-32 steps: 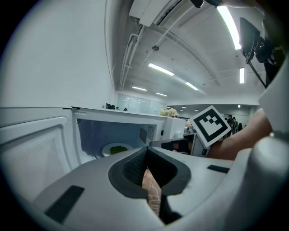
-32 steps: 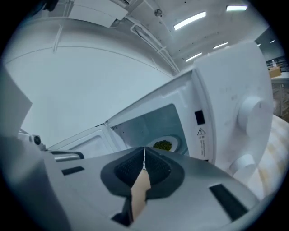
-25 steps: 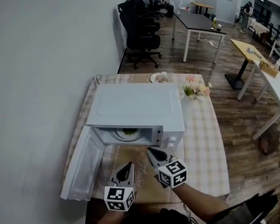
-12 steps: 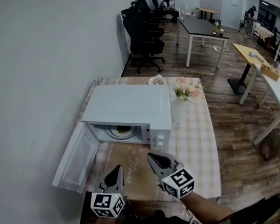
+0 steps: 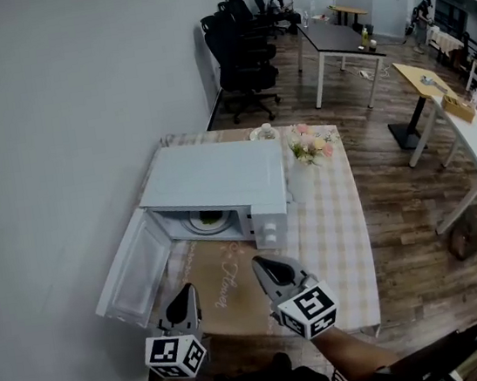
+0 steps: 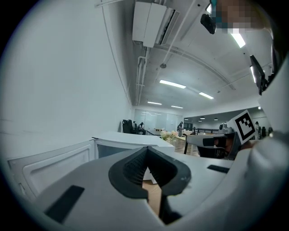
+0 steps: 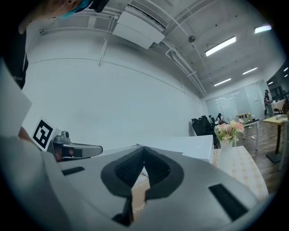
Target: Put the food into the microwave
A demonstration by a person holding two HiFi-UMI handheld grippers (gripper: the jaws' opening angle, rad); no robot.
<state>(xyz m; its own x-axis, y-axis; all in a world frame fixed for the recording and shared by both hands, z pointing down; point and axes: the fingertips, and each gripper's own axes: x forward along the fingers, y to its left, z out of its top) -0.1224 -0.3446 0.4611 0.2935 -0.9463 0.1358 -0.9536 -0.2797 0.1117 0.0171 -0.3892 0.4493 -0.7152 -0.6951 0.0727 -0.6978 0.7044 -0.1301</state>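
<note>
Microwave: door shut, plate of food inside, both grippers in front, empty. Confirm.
Door is wrong: the head view shows the microwave door swung open. Plate of food inside, left gripper and right gripper in front, empty: correct.

The food [image 5: 210, 222] inside the microwave [image 5: 215, 180] is half hidden and too small to identify.

The microwave [image 5: 210, 178] has a smooth, matt white casing that looks like painted metal. Under it lies a checked woven cloth [image 5: 337, 215], with a matt brown paper mat [image 5: 222, 291] at the cloth's near edge. The floor [image 5: 407, 197] is wood plank with a faint sheen.
</note>
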